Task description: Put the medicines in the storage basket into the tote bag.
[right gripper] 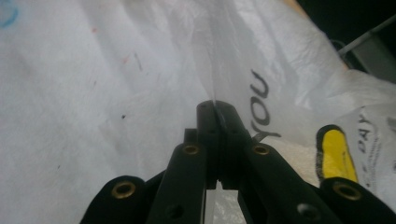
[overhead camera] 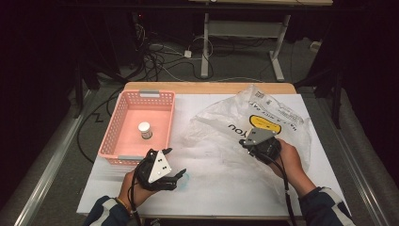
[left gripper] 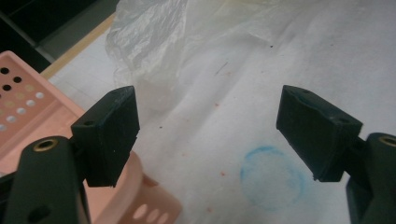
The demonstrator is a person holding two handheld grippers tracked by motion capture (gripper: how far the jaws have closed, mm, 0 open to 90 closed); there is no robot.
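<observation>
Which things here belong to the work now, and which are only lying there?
In use: plastic bag, pinched by the right hand-held gripper; left hand-held gripper, open over the table.
Lying about: pink basket, small white jar inside it.

The desk [overhead camera: 226, 197] is showing a wooden edge along its far side and is wearing a white sheet [overhead camera: 216, 183] over nearly all of its top. The sheet is carrying small reddish specks and a faint blue ring mark [left gripper: 272, 176] near the person's side. A pink perforated basket [overhead camera: 123, 110] is sitting directly on the left part of the sheet, reaching close to the desk's left edge. A crumpled clear plastic bag [overhead camera: 221, 117] with black lettering and a yellow patch is lying across the right part, spreading toward the far right corner and lying well apart from the basket.
</observation>
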